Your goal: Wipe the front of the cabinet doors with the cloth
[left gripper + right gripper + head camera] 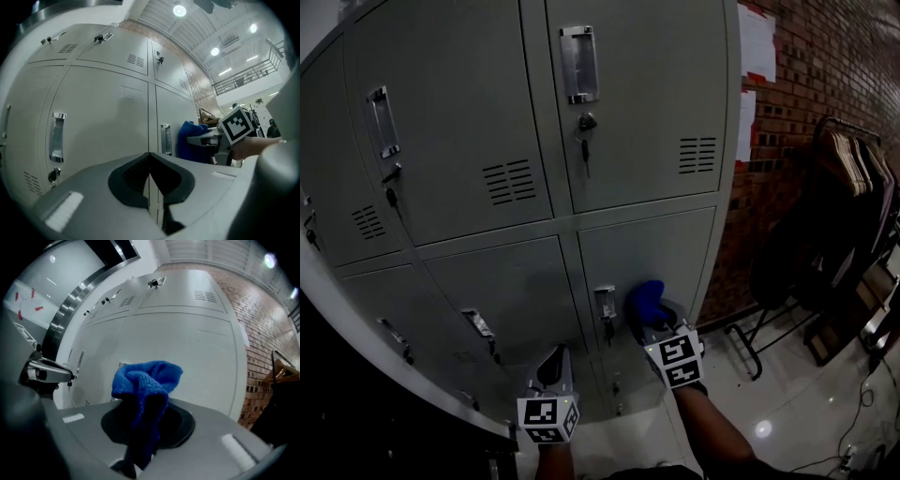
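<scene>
Head view is mostly filled by the grey cabinet [469, 141], whose doors reach from the upper left of the frame down to the lower centre; a brick wall [806, 122] stands at the upper right, a clothes rack [853, 178] with dark garments is at the right edge, and the glossy floor [769, 412] takes the lower right corner; in the lower centre the right tongs [654, 317] are pinching the blue cloth [645, 300]; the cloth is bunched up in front of the lower right door [666, 244], just right of its metal handle [605, 305]; whether it touches the door I cannot tell; the left tongs [149, 161] are pressed together with nothing between them, lower and more to the left than the right tongs.
</scene>
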The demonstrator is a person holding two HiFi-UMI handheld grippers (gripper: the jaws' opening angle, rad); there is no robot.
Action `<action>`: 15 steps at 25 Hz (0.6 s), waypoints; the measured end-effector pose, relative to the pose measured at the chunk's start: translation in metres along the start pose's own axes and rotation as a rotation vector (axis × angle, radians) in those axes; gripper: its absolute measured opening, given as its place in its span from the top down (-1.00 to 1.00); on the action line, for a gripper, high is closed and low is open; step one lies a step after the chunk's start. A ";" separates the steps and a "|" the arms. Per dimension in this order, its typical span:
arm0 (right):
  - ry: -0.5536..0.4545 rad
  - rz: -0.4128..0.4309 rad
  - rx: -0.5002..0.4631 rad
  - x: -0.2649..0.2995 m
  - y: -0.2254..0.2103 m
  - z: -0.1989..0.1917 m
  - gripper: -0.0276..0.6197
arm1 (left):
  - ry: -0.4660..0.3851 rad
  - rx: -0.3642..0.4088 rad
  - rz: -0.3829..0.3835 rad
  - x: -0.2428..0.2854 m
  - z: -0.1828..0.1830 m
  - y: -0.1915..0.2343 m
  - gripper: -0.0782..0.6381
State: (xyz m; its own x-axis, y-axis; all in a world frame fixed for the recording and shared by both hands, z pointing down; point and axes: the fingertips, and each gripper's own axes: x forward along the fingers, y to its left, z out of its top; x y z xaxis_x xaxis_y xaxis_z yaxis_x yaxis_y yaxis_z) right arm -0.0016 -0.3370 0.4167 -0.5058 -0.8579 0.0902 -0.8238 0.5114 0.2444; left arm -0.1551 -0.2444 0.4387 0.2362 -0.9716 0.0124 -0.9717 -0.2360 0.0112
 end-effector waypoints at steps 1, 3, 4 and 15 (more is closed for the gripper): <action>-0.008 0.018 0.003 0.003 0.010 0.003 0.73 | 0.000 0.000 0.003 -0.001 0.000 0.001 0.74; -0.028 0.051 0.010 0.008 0.026 0.010 0.73 | 0.000 0.002 0.012 -0.004 0.000 0.006 0.74; -0.039 0.065 0.015 0.010 0.032 0.012 0.73 | 0.001 0.005 0.016 -0.006 0.000 0.008 0.74; -0.021 0.114 0.006 0.032 0.056 0.004 0.73 | 0.003 0.012 0.055 -0.020 0.001 0.027 0.74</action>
State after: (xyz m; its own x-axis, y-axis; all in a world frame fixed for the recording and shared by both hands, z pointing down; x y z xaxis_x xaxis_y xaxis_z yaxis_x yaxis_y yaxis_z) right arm -0.0648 -0.3358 0.4297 -0.6011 -0.7933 0.0971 -0.7624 0.6056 0.2278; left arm -0.1860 -0.2315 0.4382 0.1824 -0.9831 0.0159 -0.9832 -0.1824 -0.0013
